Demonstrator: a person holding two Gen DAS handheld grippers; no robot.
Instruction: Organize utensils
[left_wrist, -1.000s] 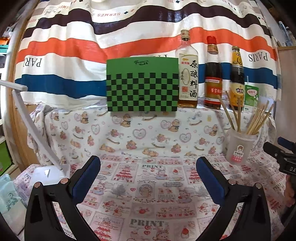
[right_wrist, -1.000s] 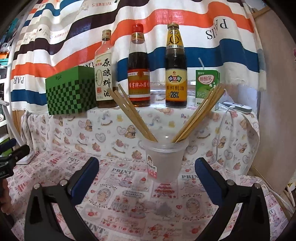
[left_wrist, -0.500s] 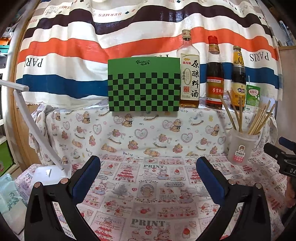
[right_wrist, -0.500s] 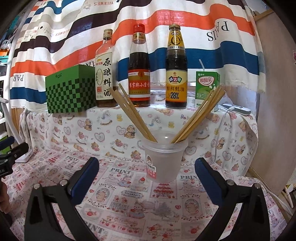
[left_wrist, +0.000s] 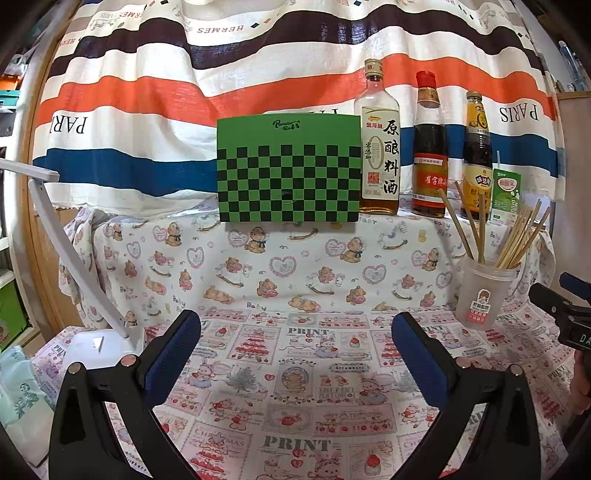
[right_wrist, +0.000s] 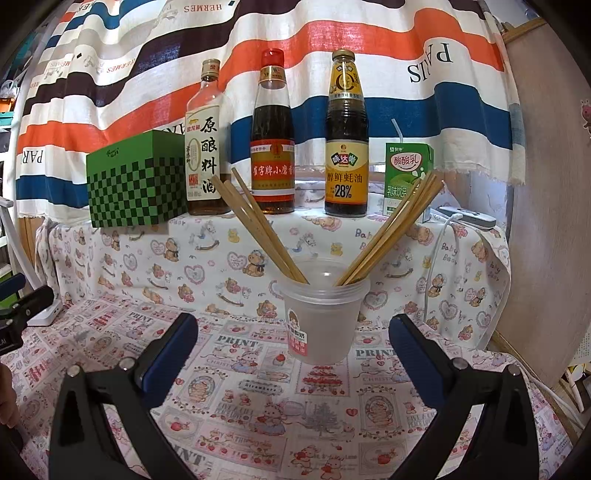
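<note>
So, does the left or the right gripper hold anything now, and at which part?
Nothing is held. The left gripper and the right gripper are both open and empty; the chopsticks stand in the cup.

Place: a home corner, set up as a makeshift kitchen counter.
Surface: a table (left_wrist: 295, 387) is covered by a printed children's cloth with bears and hearts.
Backdrop: a striped fabric (left_wrist: 184, 92) is hung behind as a curtain.
Condiments: three sauce bottles (right_wrist: 273, 147) and a drink carton (right_wrist: 404, 177) are lined up on a raised ledge.
Tableware: chopsticks (right_wrist: 388, 229) are kept in a plastic cup (right_wrist: 321, 317).
Lighting: a white desk lamp (left_wrist: 74, 266) is placed at the left.
</note>
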